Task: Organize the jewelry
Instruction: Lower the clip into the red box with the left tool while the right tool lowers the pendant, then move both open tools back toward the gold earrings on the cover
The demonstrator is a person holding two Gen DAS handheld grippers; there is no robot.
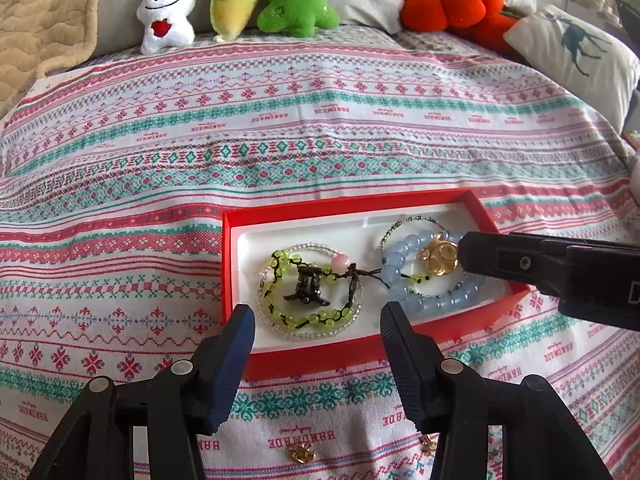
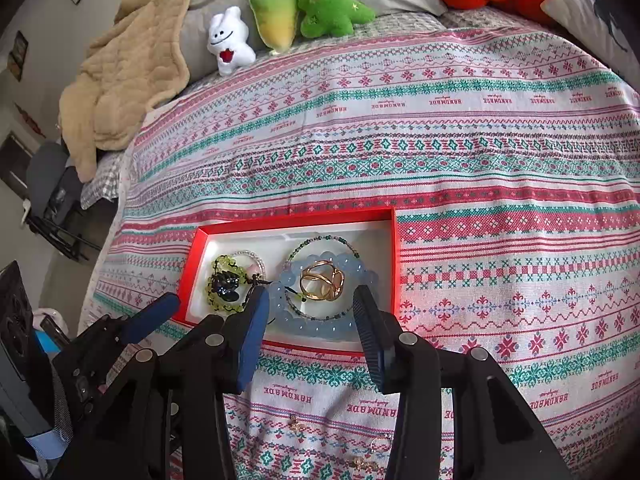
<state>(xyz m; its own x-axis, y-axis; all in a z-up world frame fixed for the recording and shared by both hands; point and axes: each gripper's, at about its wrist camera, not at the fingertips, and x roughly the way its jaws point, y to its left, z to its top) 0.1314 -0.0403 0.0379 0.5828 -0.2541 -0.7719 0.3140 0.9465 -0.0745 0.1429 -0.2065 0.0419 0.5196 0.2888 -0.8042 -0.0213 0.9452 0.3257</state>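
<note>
A red box (image 1: 232,264) with a white insert lies on the patterned bedspread; it also shows in the right wrist view (image 2: 396,248). Inside are a green bead bracelet (image 1: 280,280) with a black clip (image 1: 306,286), a blue bead bracelet (image 1: 436,302) (image 2: 362,268) and a gold openwork piece (image 1: 438,260) (image 2: 322,280). My left gripper (image 1: 318,332) is open and empty at the box's near edge. My right gripper (image 2: 310,316) is open and empty above the blue bracelet. Small gold pieces (image 1: 302,453) (image 2: 296,424) lie on the spread near me.
Plush toys (image 1: 236,0) and an orange plush (image 1: 452,0) line the far end of the bed. A beige blanket (image 2: 124,92) lies at the far left. The bed's left edge drops to a chair (image 2: 52,192).
</note>
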